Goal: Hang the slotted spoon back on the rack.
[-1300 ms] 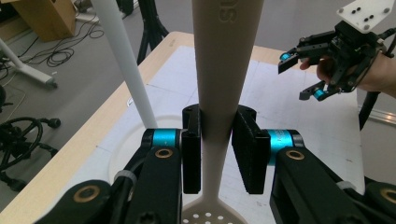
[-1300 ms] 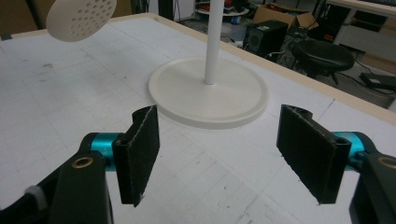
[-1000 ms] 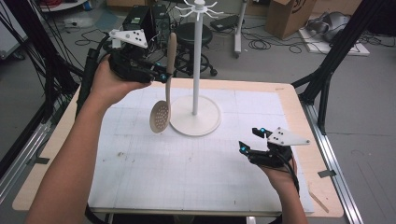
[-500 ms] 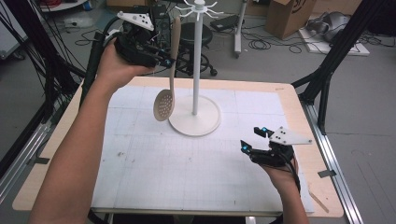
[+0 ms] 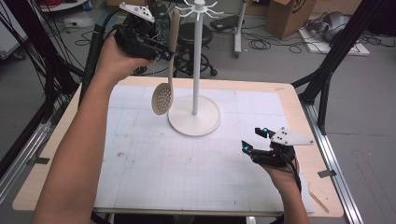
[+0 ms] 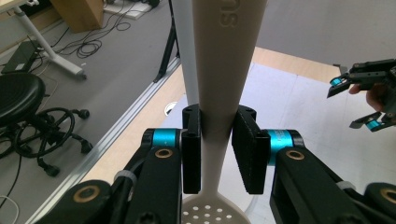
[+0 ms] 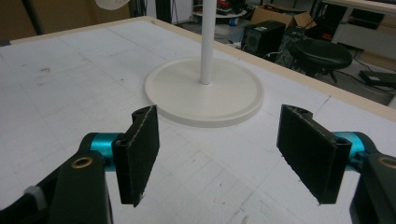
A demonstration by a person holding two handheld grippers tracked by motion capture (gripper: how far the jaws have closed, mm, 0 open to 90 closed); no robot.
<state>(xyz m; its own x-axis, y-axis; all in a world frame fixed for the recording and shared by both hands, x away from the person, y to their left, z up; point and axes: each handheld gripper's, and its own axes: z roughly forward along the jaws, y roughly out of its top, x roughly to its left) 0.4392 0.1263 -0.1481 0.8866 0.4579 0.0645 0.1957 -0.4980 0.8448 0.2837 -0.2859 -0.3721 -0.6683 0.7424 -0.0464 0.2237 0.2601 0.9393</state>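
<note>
A cream slotted spoon (image 5: pixel 164 95) hangs upright in the air, bowl down, left of the white hook stand (image 5: pixel 196 60). My left gripper (image 5: pixel 164 52) is shut on the spoon's handle (image 6: pixel 219 74), high above the table's far left; the perforated bowl (image 6: pixel 212 212) shows below the jaws. The stand's round base (image 5: pixel 194 116) rests on the white mat, and its hooks (image 5: pixel 198 6) spread at the top. My right gripper (image 5: pixel 254 139) stands open low over the mat at the front right, with nothing between its pads (image 7: pixel 140 151), facing the stand's base (image 7: pixel 205 91).
The white gridded mat (image 5: pixel 187 158) covers the wooden table (image 5: pixel 299 121). A black stool (image 5: pixel 189 35) and cables lie on the floor beyond the far edge. Black frame legs (image 5: pixel 327 70) stand at the right.
My left gripper has lifted the spoon higher and carried it toward the top of the stand. The right gripper has stayed in place, open.
</note>
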